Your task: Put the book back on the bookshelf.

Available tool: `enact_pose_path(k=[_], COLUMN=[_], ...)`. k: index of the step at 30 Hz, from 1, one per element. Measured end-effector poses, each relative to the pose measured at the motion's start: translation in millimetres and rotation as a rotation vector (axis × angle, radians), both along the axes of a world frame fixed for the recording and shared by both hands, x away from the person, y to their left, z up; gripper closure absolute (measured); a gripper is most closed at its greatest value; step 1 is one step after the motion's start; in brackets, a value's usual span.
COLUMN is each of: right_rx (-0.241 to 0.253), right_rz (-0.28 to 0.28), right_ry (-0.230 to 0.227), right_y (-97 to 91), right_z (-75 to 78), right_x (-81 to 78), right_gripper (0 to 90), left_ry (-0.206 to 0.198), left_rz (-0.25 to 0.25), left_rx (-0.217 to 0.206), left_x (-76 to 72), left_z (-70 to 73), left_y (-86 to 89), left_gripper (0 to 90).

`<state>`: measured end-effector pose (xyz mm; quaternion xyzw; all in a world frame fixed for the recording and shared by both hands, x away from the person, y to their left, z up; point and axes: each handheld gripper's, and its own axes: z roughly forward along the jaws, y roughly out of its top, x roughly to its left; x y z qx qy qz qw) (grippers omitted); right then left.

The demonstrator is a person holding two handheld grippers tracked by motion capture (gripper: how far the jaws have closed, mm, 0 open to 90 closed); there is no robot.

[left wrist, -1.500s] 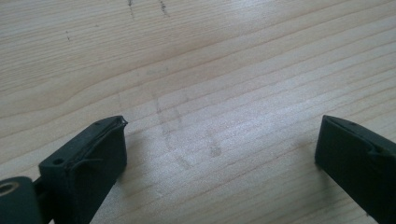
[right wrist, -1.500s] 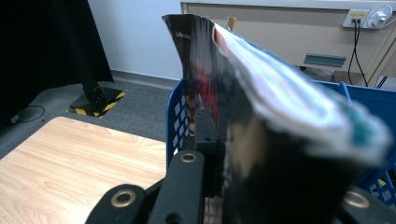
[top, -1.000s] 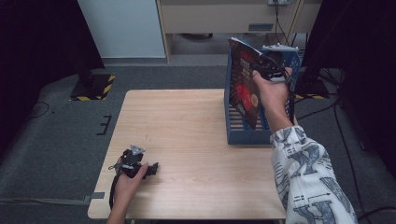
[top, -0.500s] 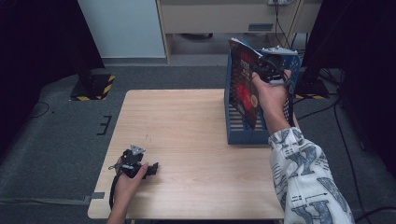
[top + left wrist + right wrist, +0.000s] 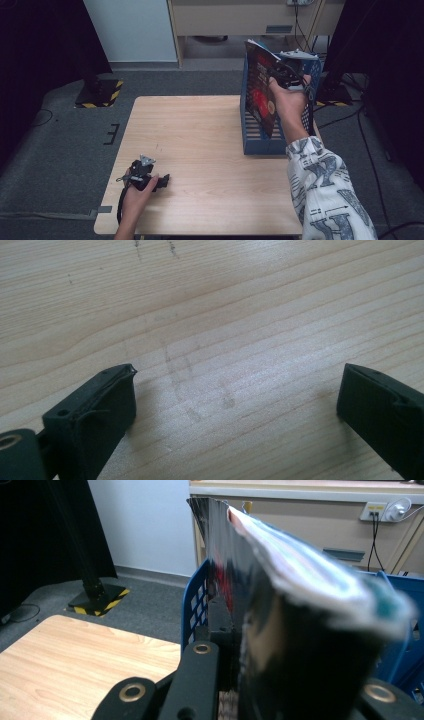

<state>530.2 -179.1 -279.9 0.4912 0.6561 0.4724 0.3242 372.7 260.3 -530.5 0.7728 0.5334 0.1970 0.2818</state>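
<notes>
The right gripper (image 5: 281,75) clamps a magazine (image 5: 261,90), upright over the blue file rack (image 5: 252,140) at the table's (image 5: 200,135) far right edge. Filing looks underway; next, lower it squarely between the rack walls. Near the rack's opposite corner, the left gripper (image 5: 159,181) rests wide open, empty.

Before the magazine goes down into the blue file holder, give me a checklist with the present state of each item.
1. Right gripper shut on the magazine: ok.
2. Magazine above the blue file holder, lower edge inside its walls: cannot tell, the cover hides it.
3. File holder standing upright on the table: ok.
4. Room inside the holder: cannot tell, its inside is hidden.
5. Left gripper open, resting on the table away from the holder: ok.
6. Magazine held straight: not ok, it tilts and its pages bow.
</notes>
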Motion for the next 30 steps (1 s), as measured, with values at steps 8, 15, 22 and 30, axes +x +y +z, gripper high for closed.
enact_pose_path(k=[8, 15, 22, 30], right_rx=[0.005, 0.015, 0.023, 0.025], right_rz=[-0.009, -0.013, -0.015, -0.019], right_ry=[-0.020, -0.029, -0.043, -0.050], right_y=[3.5, 4.6, 3.6, 3.8], right_z=[-1.9, -10.5, -17.6, -25.6], right_x=[0.2, -0.3, -0.5, -1.6], right_gripper=[87.1, 87.1, 87.1, 87.1], left_ry=[-0.001, -0.002, -0.002, -0.002], left_rz=[-0.001, 0.000, 0.000, -0.001], left_rx=[-0.001, 0.000, -0.001, -0.001], left_x=[0.3, 0.2, 0.3, 0.4], left_z=[-0.1, -0.2, -0.2, -0.3], left_y=[0.0, 0.0, 0.0, 0.0], left_gripper=[1.7, 1.8, 1.8, 1.7])
